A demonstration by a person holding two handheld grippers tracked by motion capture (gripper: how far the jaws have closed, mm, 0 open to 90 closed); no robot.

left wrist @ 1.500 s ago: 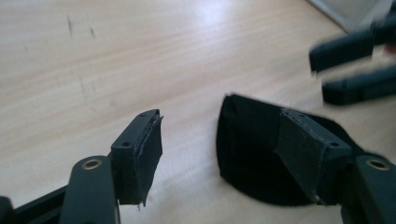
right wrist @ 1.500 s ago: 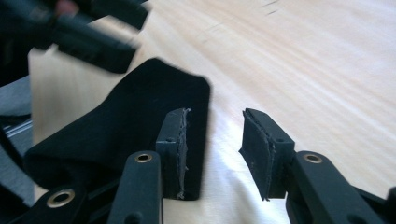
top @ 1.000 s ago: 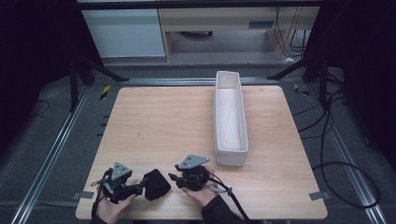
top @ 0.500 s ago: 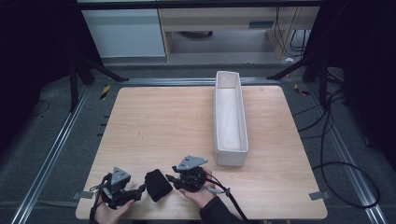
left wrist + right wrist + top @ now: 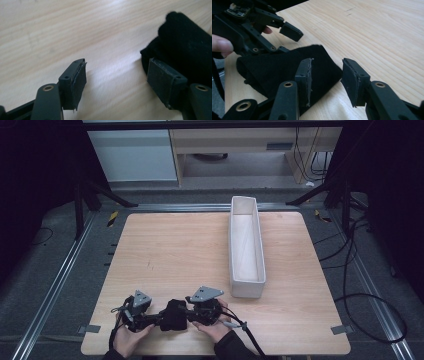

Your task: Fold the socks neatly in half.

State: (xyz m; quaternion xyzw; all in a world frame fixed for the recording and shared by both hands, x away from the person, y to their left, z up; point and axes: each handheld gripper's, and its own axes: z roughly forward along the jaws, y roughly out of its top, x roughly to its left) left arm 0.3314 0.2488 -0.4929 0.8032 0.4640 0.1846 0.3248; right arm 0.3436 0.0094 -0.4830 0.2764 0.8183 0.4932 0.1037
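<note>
Left gripper [image 5: 152,320]: jaws spread wide, nothing between the pads; one jaw rests beside the black cloth.
Right gripper [image 5: 192,312]: jaws parted, not pinching; a corner of the cloth lies in the gap, with the pads [image 5: 308,75] clear of it.
Black cloth [image 5: 173,315]: folded, flat on the table near its front edge, between the two grippers.
Table [image 5: 190,245]: light wood.
White tray [image 5: 246,242]: long, narrow, right of centre, well apart from the cloth.
</note>
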